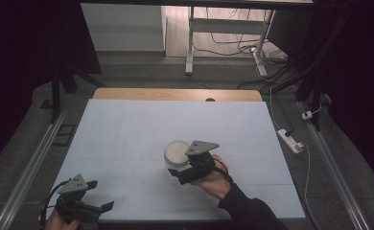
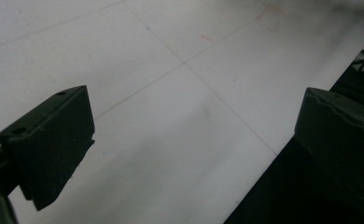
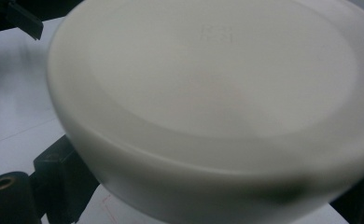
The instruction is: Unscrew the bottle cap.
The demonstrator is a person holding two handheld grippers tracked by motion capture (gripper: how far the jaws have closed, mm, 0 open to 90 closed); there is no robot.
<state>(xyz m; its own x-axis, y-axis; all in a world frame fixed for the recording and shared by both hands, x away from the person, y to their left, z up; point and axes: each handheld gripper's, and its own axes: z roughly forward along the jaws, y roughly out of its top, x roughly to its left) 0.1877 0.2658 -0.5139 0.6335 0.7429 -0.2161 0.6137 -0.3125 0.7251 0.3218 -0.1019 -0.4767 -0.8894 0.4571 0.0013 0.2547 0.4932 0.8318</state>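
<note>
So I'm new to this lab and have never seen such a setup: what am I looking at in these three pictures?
No robot here: a person holds a hand-held gripper in each hand, a tool with two black jaws. The high view looks down from above the person's side of the white table. The left hand-held gripper is near the table's front left corner, jaws wide apart with nothing between them. The right hand-held gripper is at a round white bowl-like dish near the middle. The other two pictures come from cameras riding on each gripper. In the right gripper view the dish looms close and blurred between the jaws; whether they actually squeeze it I cannot tell.
</note>
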